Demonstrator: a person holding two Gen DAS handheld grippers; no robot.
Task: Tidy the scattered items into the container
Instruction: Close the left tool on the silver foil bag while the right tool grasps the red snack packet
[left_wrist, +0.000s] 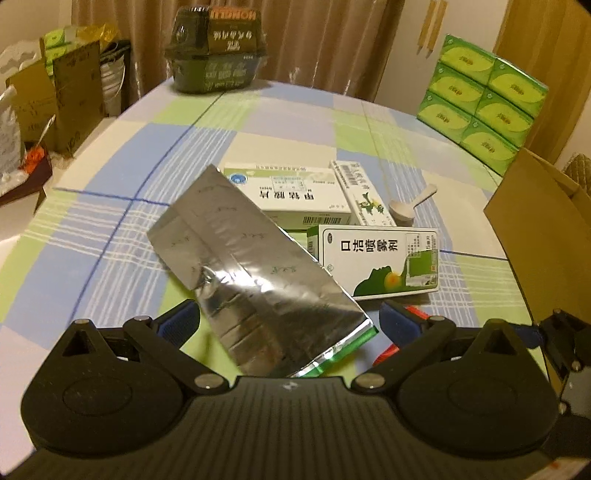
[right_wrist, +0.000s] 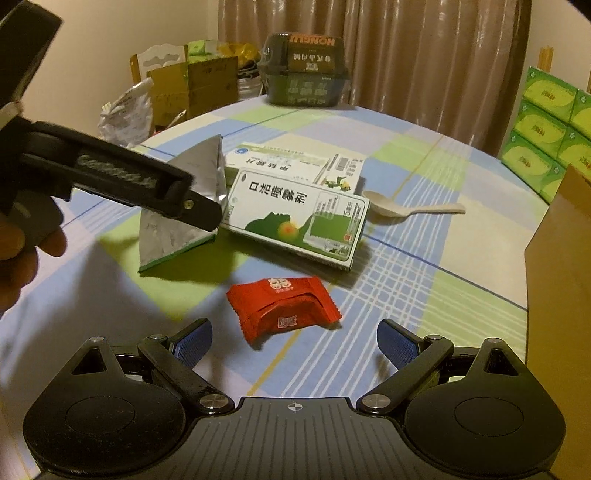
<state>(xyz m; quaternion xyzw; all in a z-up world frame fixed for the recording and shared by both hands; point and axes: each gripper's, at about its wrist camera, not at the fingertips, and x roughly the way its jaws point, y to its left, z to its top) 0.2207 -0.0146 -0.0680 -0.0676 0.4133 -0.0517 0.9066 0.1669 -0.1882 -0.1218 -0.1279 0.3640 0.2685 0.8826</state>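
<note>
- The left gripper is seen with its jaws spread wide; a silver foil pouch lies between and ahead of the blue pads, and no pad is seen pressing on it.
- From the right wrist view, the same silver foil pouch is seen raised on edge beside the left gripper's black finger; whether it is actually gripped cannot be told.
- The right gripper is held wide apart and empty, just above the checked tablecloth.
- A red snack packet is seen lying on the cloth just ahead of the right gripper, untouched.
- A green-and-white spray box is laid flat behind the packet, with a white medicine box and a narrow carton behind it.
- A white spoon is placed near the spray box, on its right.
- The cardboard container is seen at the right edge of the table; its inside is hidden.
</note>
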